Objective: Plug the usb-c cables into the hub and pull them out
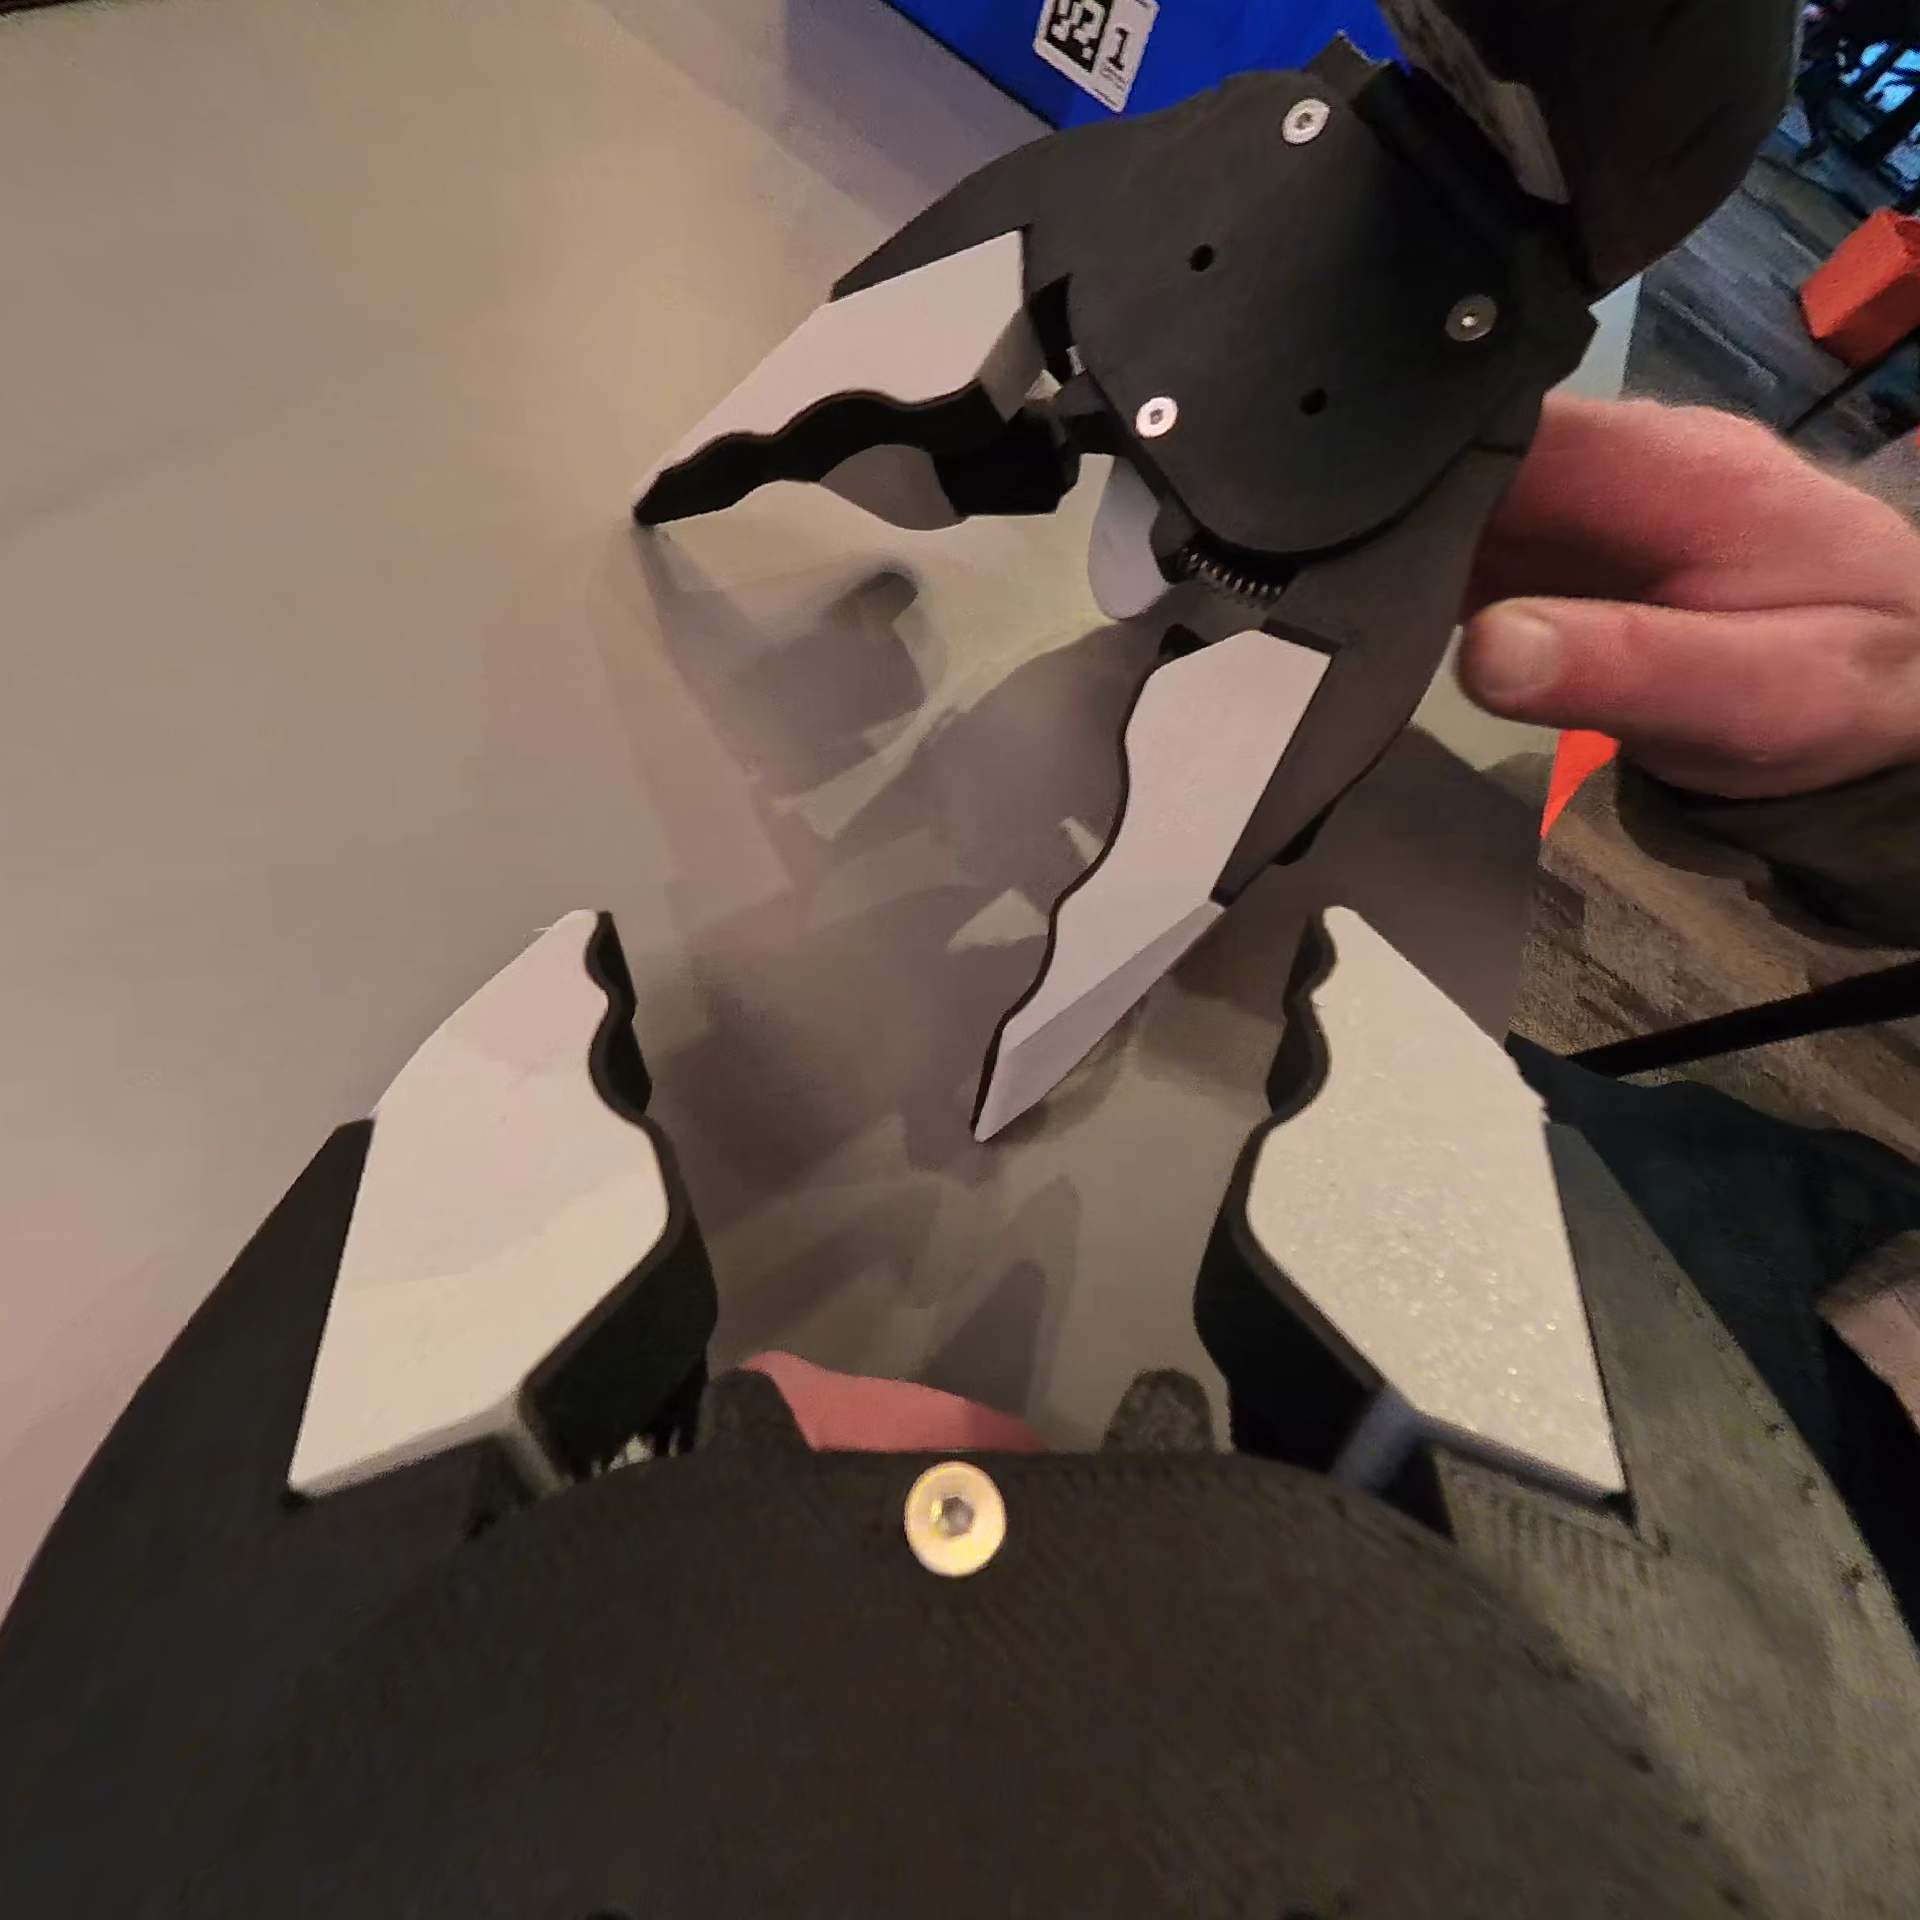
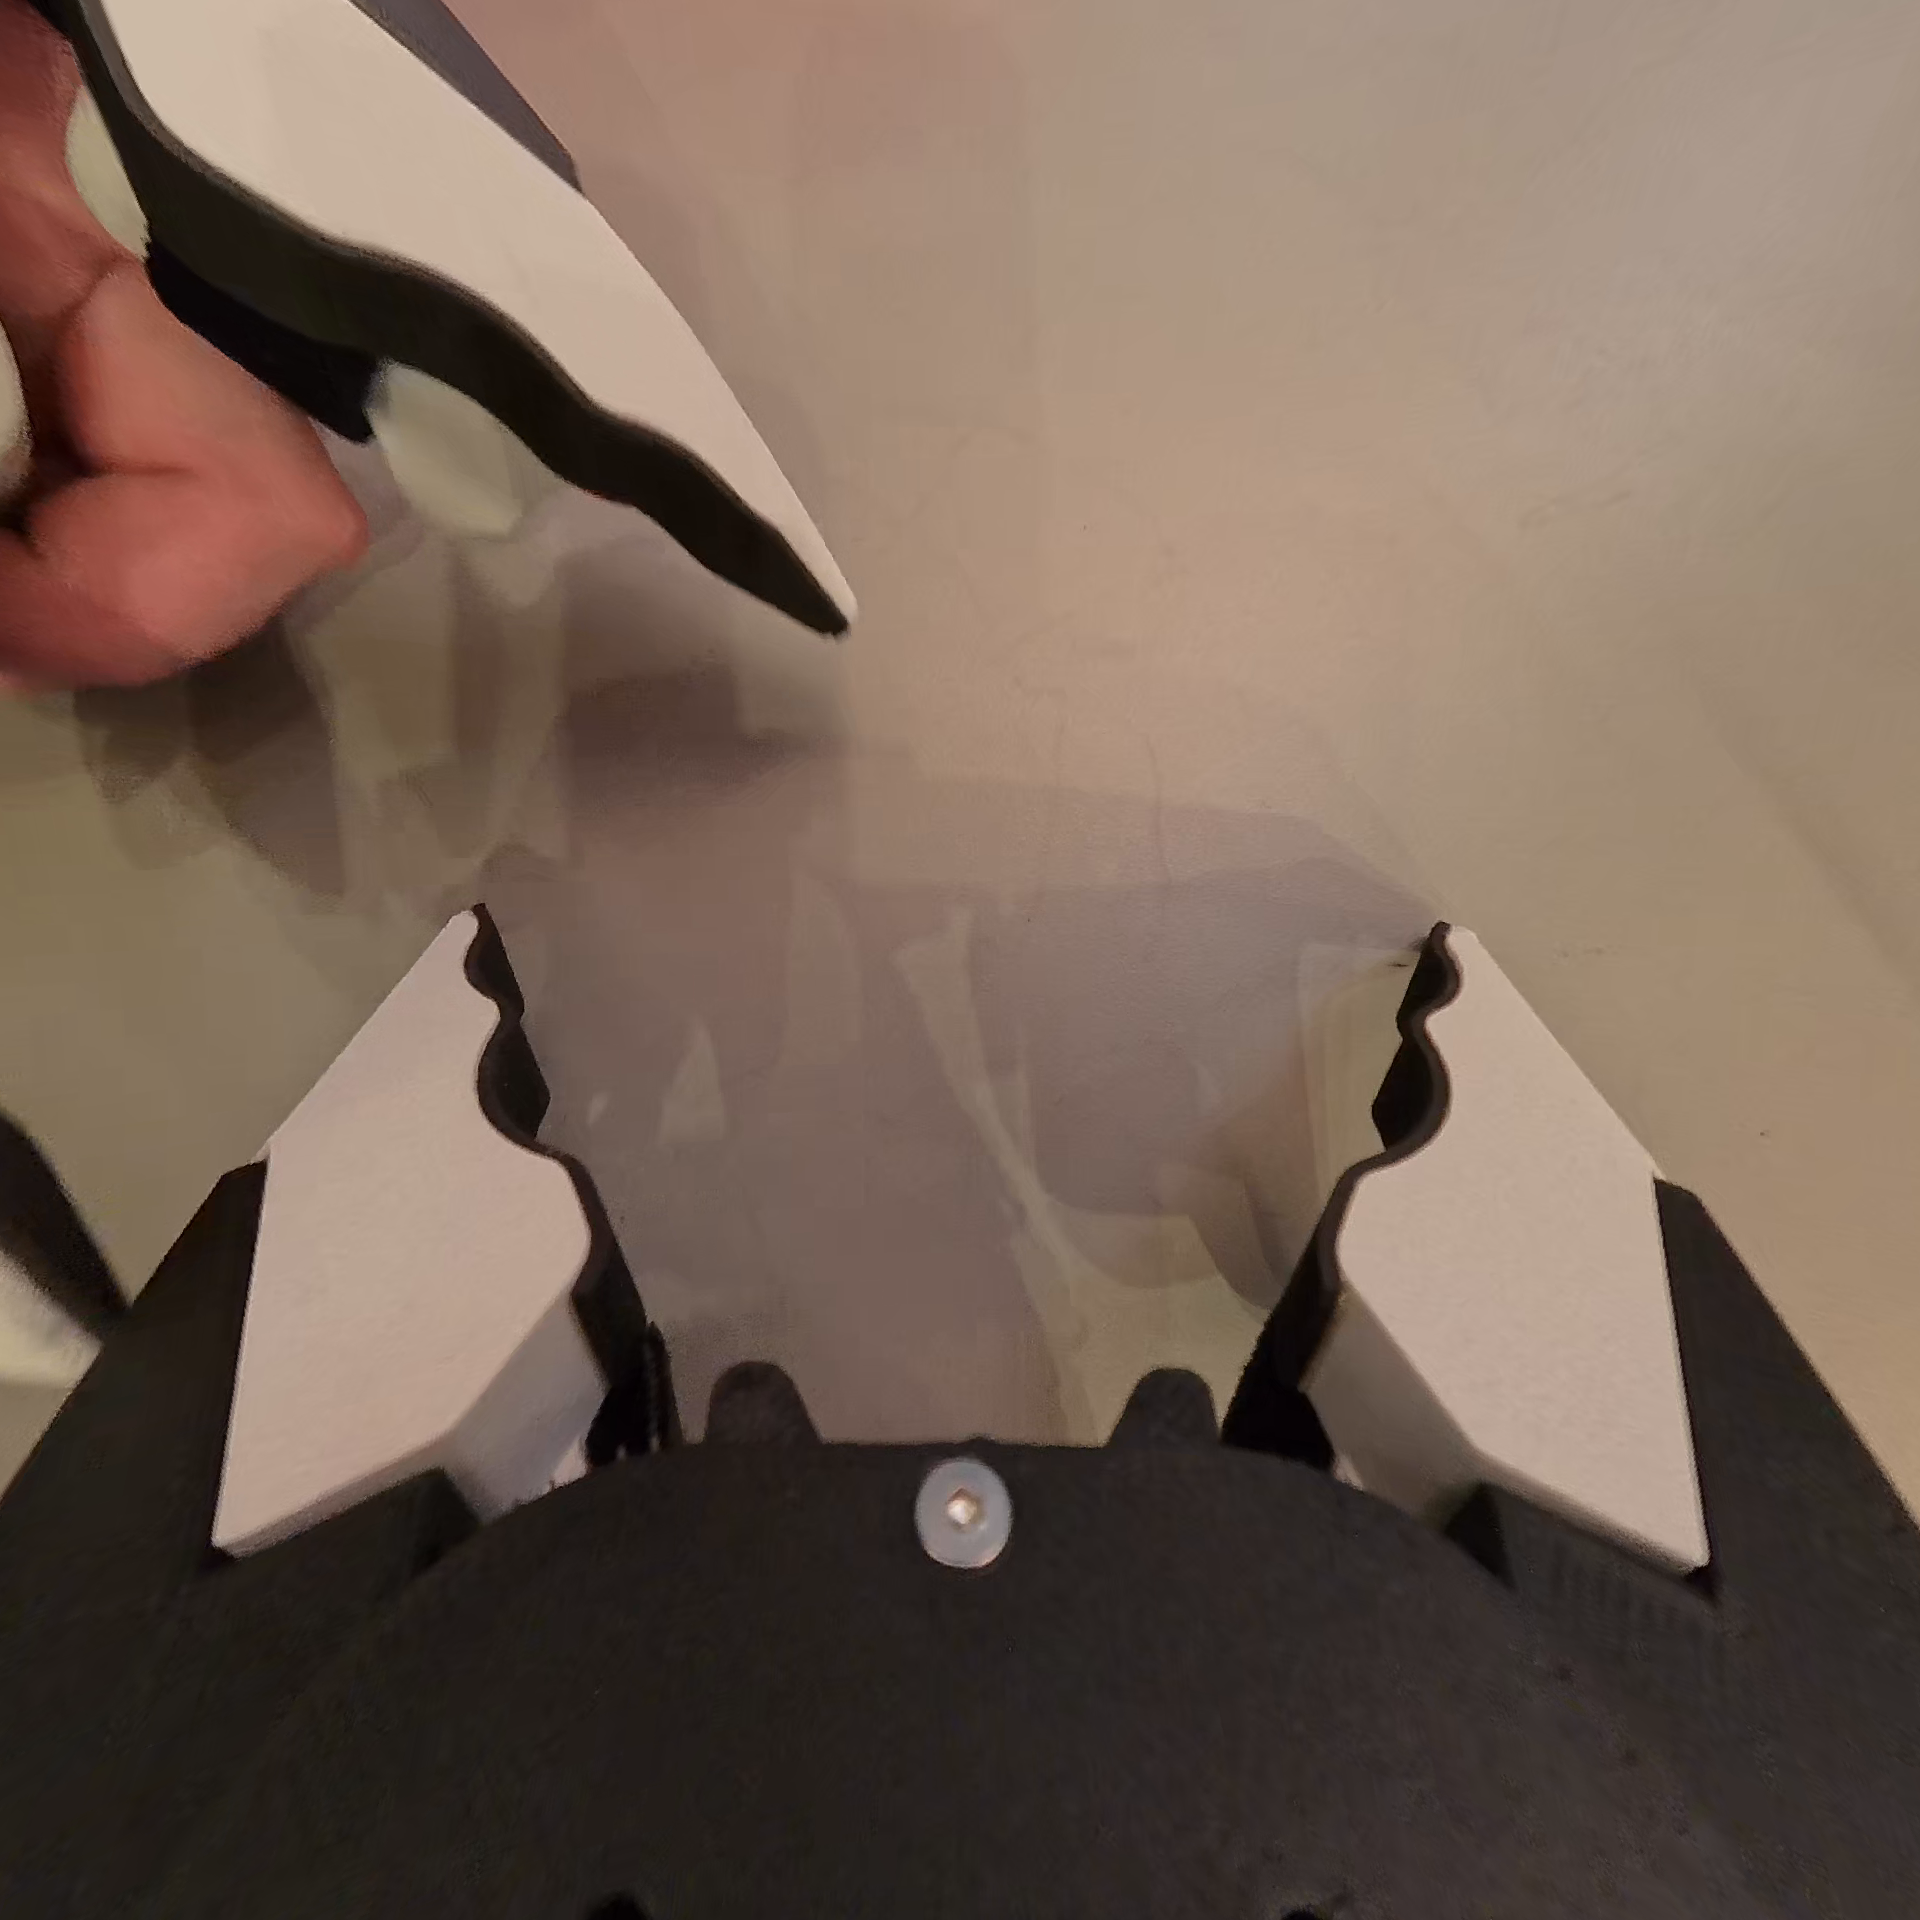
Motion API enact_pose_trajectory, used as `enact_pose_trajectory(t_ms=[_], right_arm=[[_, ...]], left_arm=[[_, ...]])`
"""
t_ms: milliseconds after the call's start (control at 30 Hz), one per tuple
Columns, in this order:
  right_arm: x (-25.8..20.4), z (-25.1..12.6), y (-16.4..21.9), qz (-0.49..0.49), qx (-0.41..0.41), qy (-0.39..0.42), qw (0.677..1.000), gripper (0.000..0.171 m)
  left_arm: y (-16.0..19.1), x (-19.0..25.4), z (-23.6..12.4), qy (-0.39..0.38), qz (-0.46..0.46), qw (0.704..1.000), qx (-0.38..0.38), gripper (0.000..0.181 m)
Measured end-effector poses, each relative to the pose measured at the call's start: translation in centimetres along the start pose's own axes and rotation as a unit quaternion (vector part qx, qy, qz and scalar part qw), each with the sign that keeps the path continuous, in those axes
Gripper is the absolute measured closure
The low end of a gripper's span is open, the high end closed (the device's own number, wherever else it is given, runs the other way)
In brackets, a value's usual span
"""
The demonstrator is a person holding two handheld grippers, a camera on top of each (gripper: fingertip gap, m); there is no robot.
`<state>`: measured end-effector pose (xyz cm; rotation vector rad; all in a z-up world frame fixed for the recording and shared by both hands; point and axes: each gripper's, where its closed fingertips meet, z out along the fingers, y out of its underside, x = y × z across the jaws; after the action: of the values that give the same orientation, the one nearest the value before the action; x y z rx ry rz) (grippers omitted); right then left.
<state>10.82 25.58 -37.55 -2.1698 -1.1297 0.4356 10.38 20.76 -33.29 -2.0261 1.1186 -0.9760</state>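
Usb-c cables and hub aren't in either view — your left gripper (image 1: 951, 940) and right gripper (image 2: 956, 925) gape empty over the bare worktop (image 2: 1351, 416), tips near enough to collide

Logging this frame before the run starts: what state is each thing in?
left gripper: open, empty, above the table.
right gripper: open, empty, close over the table.
table: bare where visible.
hub and cables: not in view.

The table (image 2: 1351, 416) is bare ahead of the wide-open right gripper (image 2: 956, 925); the left gripper (image 2: 623, 468) blocks one side.
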Motion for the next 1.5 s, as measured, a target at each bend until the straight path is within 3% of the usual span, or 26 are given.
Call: enact_pose_trajectory(t_ms=[633, 733, 767, 800, 900, 967, 1067, 1167, 1267, 1367, 1500], right_arm=[[0.1, 0.7, -0.6, -0.007, -0.025, -0.013, 1.0, 0.011], [0.8, 0.3, -1.6, 0.041, 0.008, -0.017, 0.999, 0.024], [0.9, -0.3, -2.2, 0.075, 0.038, -0.034, 0.996, 0.039], [0.9, -1.2, -2.9, 0.109, 0.079, -0.063, 0.989, 0.053], [1.0, -5.8, -5.7, 0.146, 0.226, -0.109, 0.957, 0.06], [-1.3, -11.0, -8.8, 0.132, 0.357, -0.185, 0.906, 0.071], [-6.6, -17.2, -11.6, 0.073, 0.452, -0.284, 0.843, 0.075], [-12.0, -20.3, -13.3, 0.009, 0.481, -0.351, 0.803, 0.078], [-15.3, -21.0, -14.1, -0.026, 0.475, -0.38, 0.793, 0.072], [-17.4, -21.2, -14.1, -0.048, 0.461, -0.392, 0.794, 0.068], [-18.1, -22.6, -14.2, -0.059, 0.476, -0.399, 0.781, 0.066]], left_arm=[[-1.0, 4.0, 3.9, 0.087, 0.051, 0.995, -0.028, 0.064], [-1.6, 4.0, 3.6, 0.076, 0.053, 0.996, -0.006, 0.061], [-2.2, 3.6, 3.0, 0.061, 0.056, 0.996, 0.02, 0.061], [-2.6, 3.0, 2.1, 0.046, 0.057, 0.996, 0.04, 0.069], [-3.9, 0.8, -1.2, 0.012, 0.004, 0.992, 0.123, 0.08], [-4.2, -0.7, -3.2, -0.007, -0.033, 0.986, 0.161, 0.087], [-4.7, -1.1, -4.0, -0.01, -0.049, 0.982, 0.183, 0.096], [-5.7, 1.2, -2.4, 0.022, -0.042, 0.983, 0.178, 0.098], [-6.4, 4.7, -0.6, 0.073, -0.019, 0.984, 0.162, 0.087], [-6.8, 6.4, -0.1, 0.096, -0.021, 0.981, 0.165, 0.103], [-7.1, 7.1, -1.5, 0.128, -0.017, 0.975, 0.181, 0.094]])
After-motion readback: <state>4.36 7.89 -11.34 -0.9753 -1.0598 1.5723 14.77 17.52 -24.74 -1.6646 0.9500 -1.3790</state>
